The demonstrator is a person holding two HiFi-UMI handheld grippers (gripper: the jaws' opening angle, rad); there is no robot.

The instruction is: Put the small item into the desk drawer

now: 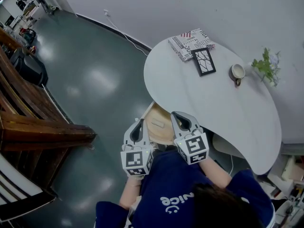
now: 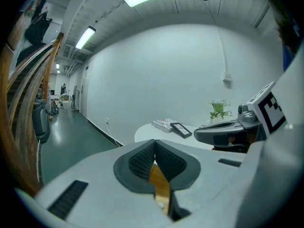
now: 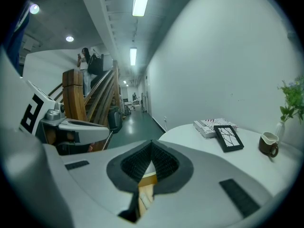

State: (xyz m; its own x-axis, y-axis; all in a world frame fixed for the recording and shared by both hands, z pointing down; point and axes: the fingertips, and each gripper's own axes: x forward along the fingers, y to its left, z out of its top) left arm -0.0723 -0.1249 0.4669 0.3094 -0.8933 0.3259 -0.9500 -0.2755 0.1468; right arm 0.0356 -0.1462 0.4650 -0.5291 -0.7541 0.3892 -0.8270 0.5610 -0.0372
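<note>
Jaws of both the left gripper (image 1: pixel 138 126) and the right gripper (image 1: pixel 183 120) are pressed together on nothing, poised over the open wooden drawer (image 1: pixel 164 136) under the white desk (image 1: pixel 213 99). A pale small item (image 1: pixel 157 123) seems to lie inside already, though it shows tiny. If so, push the drawer front squarely.

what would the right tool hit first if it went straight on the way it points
Probably the open wooden drawer, seen just below the shut tips of the right tool, though the edge of the white table lies close above that line.
</note>
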